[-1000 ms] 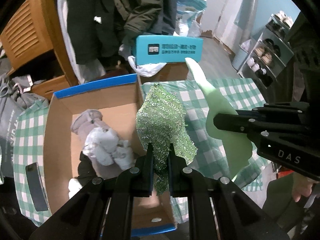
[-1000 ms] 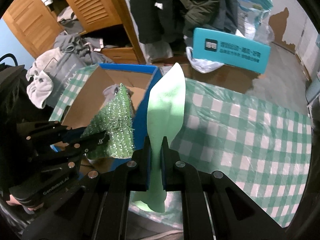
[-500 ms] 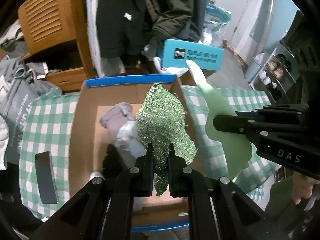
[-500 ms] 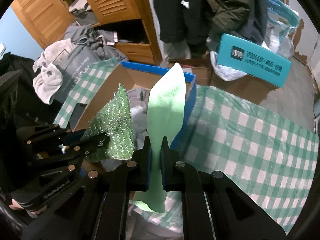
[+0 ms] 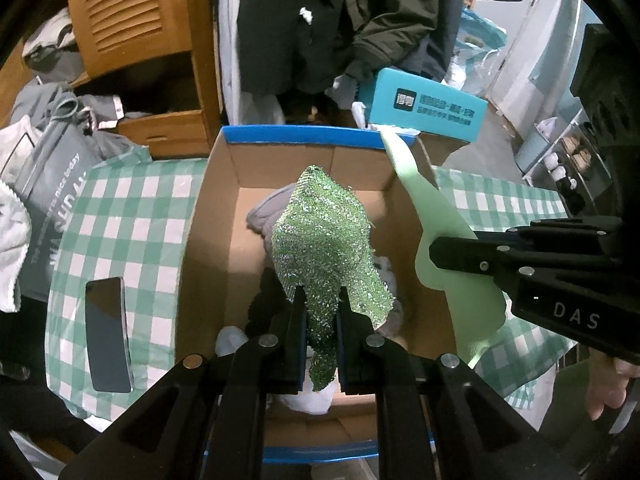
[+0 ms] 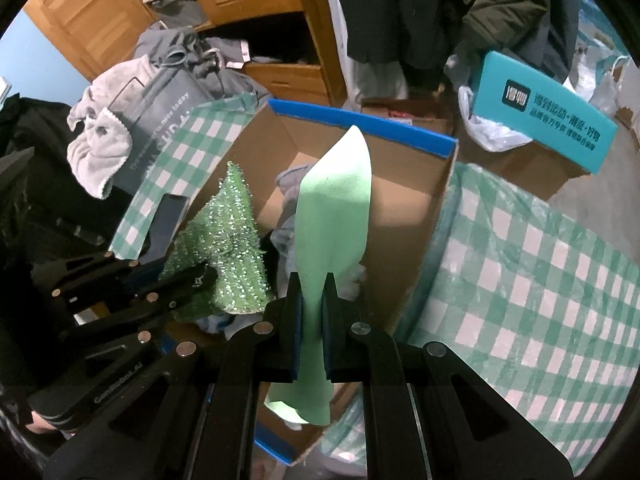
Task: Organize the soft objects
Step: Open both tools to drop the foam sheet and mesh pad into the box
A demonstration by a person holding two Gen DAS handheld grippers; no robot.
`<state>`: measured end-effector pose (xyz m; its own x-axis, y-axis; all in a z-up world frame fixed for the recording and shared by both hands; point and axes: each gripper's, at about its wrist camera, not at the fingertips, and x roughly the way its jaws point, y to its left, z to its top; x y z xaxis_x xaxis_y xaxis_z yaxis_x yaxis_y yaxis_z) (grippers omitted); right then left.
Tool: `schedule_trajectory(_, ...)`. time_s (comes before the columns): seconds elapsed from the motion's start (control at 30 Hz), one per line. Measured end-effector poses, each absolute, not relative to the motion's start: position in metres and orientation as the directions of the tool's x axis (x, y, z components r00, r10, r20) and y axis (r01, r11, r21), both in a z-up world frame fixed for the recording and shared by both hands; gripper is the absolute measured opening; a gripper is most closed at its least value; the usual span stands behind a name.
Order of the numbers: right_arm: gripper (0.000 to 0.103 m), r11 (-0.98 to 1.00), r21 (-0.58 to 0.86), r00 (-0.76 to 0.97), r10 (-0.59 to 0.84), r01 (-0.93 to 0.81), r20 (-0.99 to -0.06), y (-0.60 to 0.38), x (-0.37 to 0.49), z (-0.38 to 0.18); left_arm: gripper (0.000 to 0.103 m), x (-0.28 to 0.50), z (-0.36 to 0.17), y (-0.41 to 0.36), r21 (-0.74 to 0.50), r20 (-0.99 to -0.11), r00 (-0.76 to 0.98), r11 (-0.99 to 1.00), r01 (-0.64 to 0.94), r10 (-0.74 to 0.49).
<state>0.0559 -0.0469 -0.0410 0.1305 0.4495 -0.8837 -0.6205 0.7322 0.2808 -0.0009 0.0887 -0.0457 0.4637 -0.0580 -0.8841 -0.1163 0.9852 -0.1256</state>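
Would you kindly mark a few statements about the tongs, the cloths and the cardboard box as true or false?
1. The left tongs pinch a sparkly green scouring cloth. True.
2. The right tongs are empty. False: they grip a smooth pale green cloth.
3. The cardboard box already holds soft items. True.
4. The box rim is red. False: it is blue.
5. A dark phone lies inside the box. False: it lies on the checked tablecloth beside it.
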Motion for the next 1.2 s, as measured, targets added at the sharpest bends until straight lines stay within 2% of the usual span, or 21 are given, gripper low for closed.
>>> schedule_trajectory(0.1,0.008,0.730,0.282,0.117,0.443,-0.622,-0.889,-0.043,0.057,-0.046,0.015,0.000,-0.051,0.093,-0.139,-0.890,0.452,0.982,-0.129,-0.067)
schedule_trajectory(0.23,0.010,0.733,0.274,0.110,0.428,-0.623,-0.897,-0.040,0.058,-0.051,0.032,0.001,-0.052,0.096,-0.142,-0.892,0.447,0.980,-0.139,-0.066)
schedule_trajectory(0.33,0.023,0.740,0.258,0.121,0.416,-0.622,-0.901,-0.042,0.058,-0.051,0.042,-0.001,-0.047,0.095,-0.129,-0.886,0.461,0.981,-0.143,-0.049)
schedule_trajectory(0.4,0.032,0.742,0.261,0.123,0.419,-0.617,-0.900,-0.045,0.058,-0.050,0.043,-0.002,-0.043,0.095,-0.131,-0.882,0.469,0.981,-0.143,-0.049)
schedule_trajectory(0.47,0.036,0.744,0.264,0.124,0.421,-0.614,-0.899,-0.047,0.059,-0.049,0.045,-0.002,-0.040,0.095,-0.136,-0.881,0.469,0.980,-0.142,-0.054)
schedule_trajectory(0.6,0.044,0.750,0.252,0.153,0.424,-0.611,-0.893,-0.055,0.057,-0.040,0.061,-0.005,-0.032,0.090,-0.132,-0.875,0.482,0.982,-0.138,-0.050)
schedule_trajectory(0.77,0.052,0.756,0.220,0.202,0.422,-0.617,-0.884,-0.067,0.050,-0.027,0.066,-0.009,-0.017,0.079,-0.112,-0.860,0.509,0.986,-0.120,-0.036)
schedule_trajectory(0.83,0.056,0.761,0.209,0.222,0.421,-0.614,-0.879,-0.073,0.046,-0.021,0.077,-0.012,-0.011,0.075,-0.115,-0.850,0.525,0.987,-0.116,-0.037)
schedule_trajectory(0.97,0.065,0.772,0.182,0.278,0.423,-0.609,-0.862,-0.087,0.038,-0.006,0.079,-0.017,0.002,0.065,-0.095,-0.835,0.550,0.991,-0.097,-0.026)
schedule_trajectory(1.1,0.066,0.778,0.172,0.322,0.436,-0.604,-0.840,-0.104,0.032,0.009,0.086,-0.021,0.011,0.059,-0.082,-0.821,0.571,0.992,-0.097,-0.012)
schedule_trajectory(1.2,0.067,0.787,0.165,0.353,0.440,-0.594,-0.826,-0.117,0.030,0.020,0.087,-0.023,0.017,0.055,-0.076,-0.814,0.581,0.992,-0.099,-0.005)
